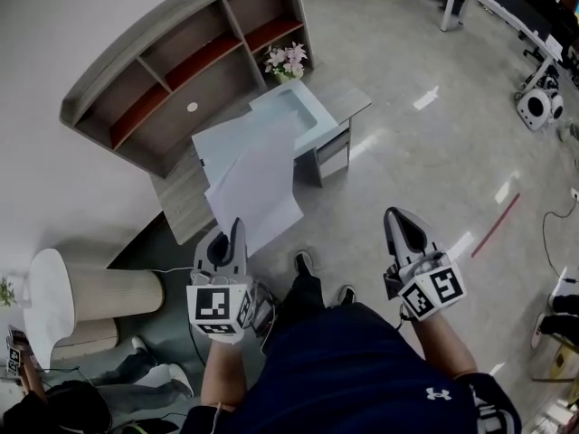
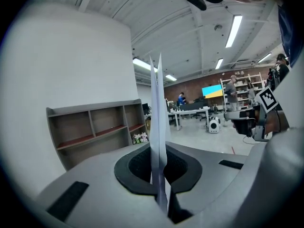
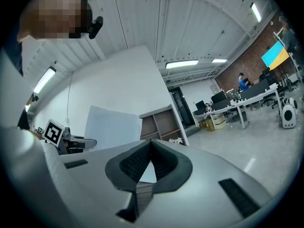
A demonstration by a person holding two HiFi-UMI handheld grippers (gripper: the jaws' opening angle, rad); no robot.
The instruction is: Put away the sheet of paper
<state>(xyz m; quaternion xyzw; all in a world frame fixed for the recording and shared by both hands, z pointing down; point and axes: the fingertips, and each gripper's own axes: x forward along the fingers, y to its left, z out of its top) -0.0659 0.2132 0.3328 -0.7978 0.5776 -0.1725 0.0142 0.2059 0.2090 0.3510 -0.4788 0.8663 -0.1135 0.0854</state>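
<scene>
A white sheet of paper [image 1: 258,188] is held up in the air in front of me, its lower edge pinched in my left gripper [image 1: 235,229], which is shut on it. In the left gripper view the paper [image 2: 156,103] stands edge-on between the black pads [image 2: 137,167]. My right gripper [image 1: 399,217] hangs to the right at about the same height, jaws shut with nothing in them. Its own view shows the pads [image 3: 164,163] meeting at the tip, with the paper [image 3: 111,127] off to the left. Below and beyond the sheet stands a grey desk [image 1: 348,105] bearing a pale tray [image 1: 291,108].
A curved wooden shelf unit [image 1: 172,70] with open compartments lines the white wall behind the desk. A pot of pink flowers [image 1: 287,60] stands at its right end. A round white table [image 1: 43,297] and a seated person [image 1: 63,405] are at lower left. A white robot [image 1: 538,107] is far right.
</scene>
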